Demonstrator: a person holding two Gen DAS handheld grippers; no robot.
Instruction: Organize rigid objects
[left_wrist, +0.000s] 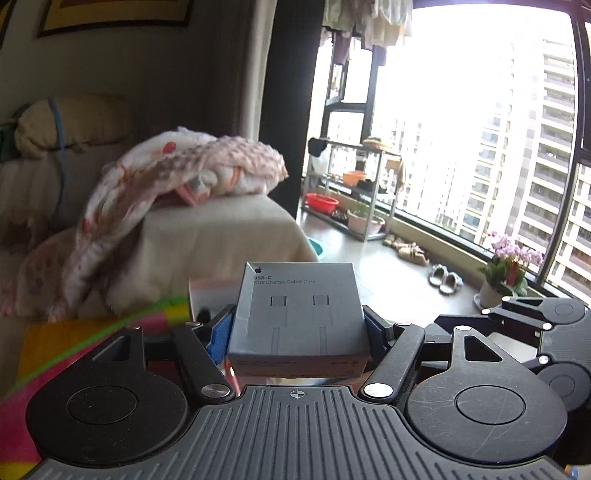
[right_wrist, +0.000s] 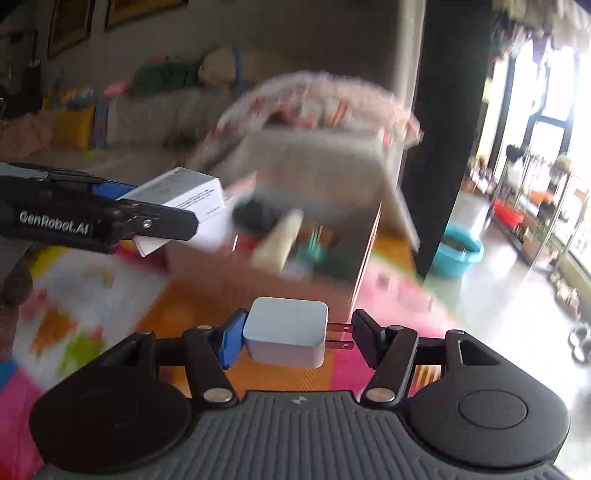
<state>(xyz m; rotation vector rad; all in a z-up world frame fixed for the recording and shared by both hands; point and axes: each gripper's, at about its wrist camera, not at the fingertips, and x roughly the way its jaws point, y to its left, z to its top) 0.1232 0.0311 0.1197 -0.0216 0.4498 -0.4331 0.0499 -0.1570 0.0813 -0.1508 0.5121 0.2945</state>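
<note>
Grey cardboard is what we hold in the left gripper (left_wrist: 298, 325): a small cable box (left_wrist: 297, 314) in the lower centre of the left wrist view, with the jaws pressed on its two side walls. We judge the box light and stiff, but hollow, so a hard squeeze could dent the walls; the flat sides are the good place to take it.

In the right gripper (right_wrist: 295, 338) we carry a white wall charger (right_wrist: 285, 335), low in the centre of the right wrist view. The jaws pinch it lengthwise, the blue pad on its body and the other pad against the tips of the two metal prongs (right_wrist: 340, 336). The charger looks solid, smooth and a little slippery, and contact on thin prongs seems less secure than on the flat faces.

Both things are in the air, not resting on anything. Below them lies a colourful play mat (right_wrist: 92, 295), and an open cardboard box (right_wrist: 280, 258) with blurred items stands in the middle of the right view. Behind it we see a sofa (left_wrist: 221, 229) with a crumpled blanket (left_wrist: 166, 173), and at the right a large window (left_wrist: 461, 129) with tower blocks outside.
</note>
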